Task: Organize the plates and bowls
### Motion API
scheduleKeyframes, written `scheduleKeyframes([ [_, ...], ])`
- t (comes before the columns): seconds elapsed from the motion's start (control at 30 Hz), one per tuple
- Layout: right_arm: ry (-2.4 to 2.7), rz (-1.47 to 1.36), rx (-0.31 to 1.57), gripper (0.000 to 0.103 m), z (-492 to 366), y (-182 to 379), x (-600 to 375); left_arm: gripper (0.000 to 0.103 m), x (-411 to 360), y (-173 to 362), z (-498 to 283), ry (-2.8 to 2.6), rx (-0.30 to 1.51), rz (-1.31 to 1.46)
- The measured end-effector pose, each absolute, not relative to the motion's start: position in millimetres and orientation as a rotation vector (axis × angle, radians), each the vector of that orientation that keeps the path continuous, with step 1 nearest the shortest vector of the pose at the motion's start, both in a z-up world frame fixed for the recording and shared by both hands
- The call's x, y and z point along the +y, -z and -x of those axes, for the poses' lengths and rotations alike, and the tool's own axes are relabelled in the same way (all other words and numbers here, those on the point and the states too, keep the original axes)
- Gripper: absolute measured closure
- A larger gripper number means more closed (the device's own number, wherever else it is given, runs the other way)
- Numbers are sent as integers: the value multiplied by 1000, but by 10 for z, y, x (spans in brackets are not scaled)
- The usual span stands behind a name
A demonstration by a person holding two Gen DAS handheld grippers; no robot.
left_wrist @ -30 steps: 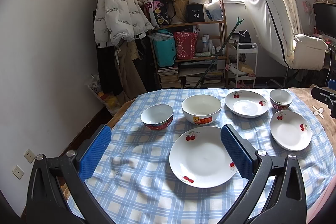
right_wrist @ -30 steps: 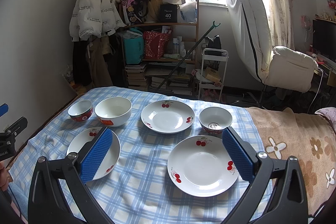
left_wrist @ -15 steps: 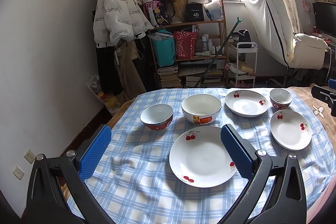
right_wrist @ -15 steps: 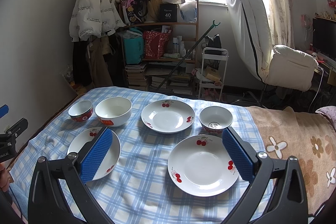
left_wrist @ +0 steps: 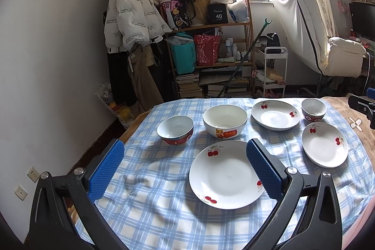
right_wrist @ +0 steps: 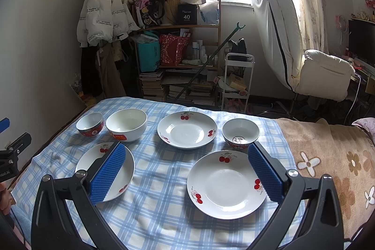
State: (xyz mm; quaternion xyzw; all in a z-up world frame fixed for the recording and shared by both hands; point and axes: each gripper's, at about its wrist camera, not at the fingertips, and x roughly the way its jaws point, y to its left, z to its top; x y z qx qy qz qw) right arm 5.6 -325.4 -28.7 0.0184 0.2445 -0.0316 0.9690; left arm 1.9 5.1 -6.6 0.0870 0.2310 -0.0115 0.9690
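- Left tongs [left_wrist: 185, 170] hang spread apart, gripping nothing; the cherry plate [left_wrist: 226, 173] lies flat just under them, toward their 3 o'clock pad.
- Right tongs [right_wrist: 186, 176] also gape empty over a second cherry plate [right_wrist: 226, 184], with a third cherry plate [right_wrist: 186, 132] at 12 o'clock.
- Flat plates give no purchase from above, I'd say: come in low and pinch the rim.
- The bowls [left_wrist: 225, 121] sit farther back on the checked cloth [left_wrist: 152, 203].
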Motion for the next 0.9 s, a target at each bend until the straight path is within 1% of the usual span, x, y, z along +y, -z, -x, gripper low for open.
scheduleKeyframes([
  [0.67,62,-39,494,0,-58,297,-3265,1,99,32,-75,10,487,-159],
  [0.9,58,-15,498,0,-131,248,-3219,1,146,59,-206,28,544,-162],
])
